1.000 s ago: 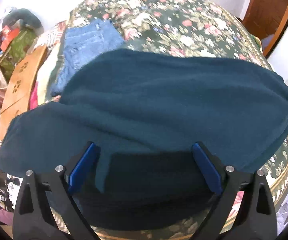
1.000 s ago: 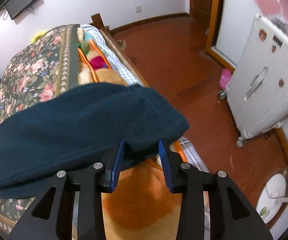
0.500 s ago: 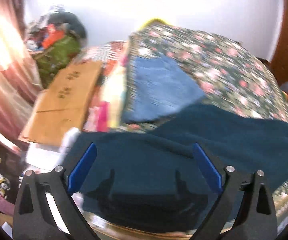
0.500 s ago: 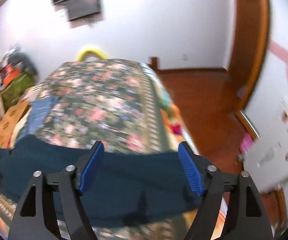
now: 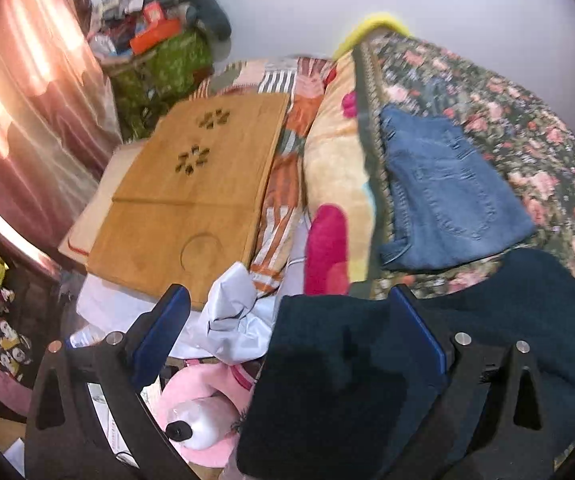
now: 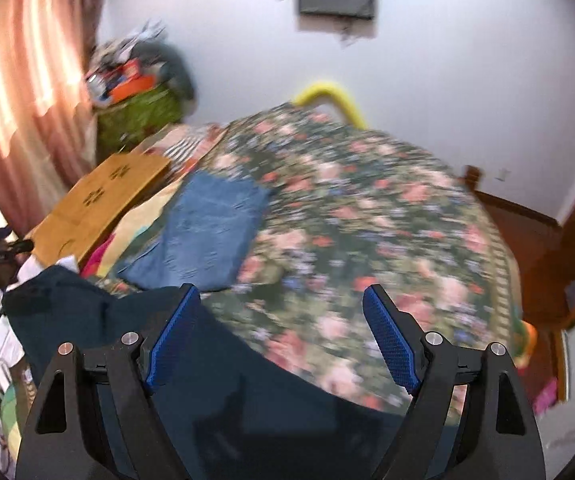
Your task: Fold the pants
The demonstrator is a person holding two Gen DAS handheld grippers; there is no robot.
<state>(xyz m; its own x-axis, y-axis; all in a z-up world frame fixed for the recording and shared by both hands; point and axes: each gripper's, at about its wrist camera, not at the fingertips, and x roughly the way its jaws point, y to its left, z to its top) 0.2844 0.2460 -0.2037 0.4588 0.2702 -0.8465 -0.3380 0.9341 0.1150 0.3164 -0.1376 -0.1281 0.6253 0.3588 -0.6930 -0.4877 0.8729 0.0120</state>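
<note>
Dark teal fleece pants (image 5: 367, 368) lie folded along the near edge of the floral bed; in the right wrist view they (image 6: 223, 384) stretch across the bottom. My left gripper (image 5: 291, 328) is open and empty above the pants' left end. My right gripper (image 6: 283, 336) is open and empty, raised above the pants and pointing across the bed. Folded blue jeans (image 5: 443, 196) lie on the bed beyond the teal pants and also show in the right wrist view (image 6: 207, 228).
The floral bedspread (image 6: 367, 216) covers the bed. A wooden lap tray (image 5: 191, 200) lies left of the bed on striped bedding. A white bag (image 5: 231, 320), a pink item and a bottle (image 5: 199, 424) sit below. A cluttered green box (image 5: 159, 64) and pink curtain (image 5: 19, 120) stand left.
My right gripper let go of the pants' end, opened wide and swung up to face the bed. My left gripper stayed open and turned left, towards the wooden tray.
</note>
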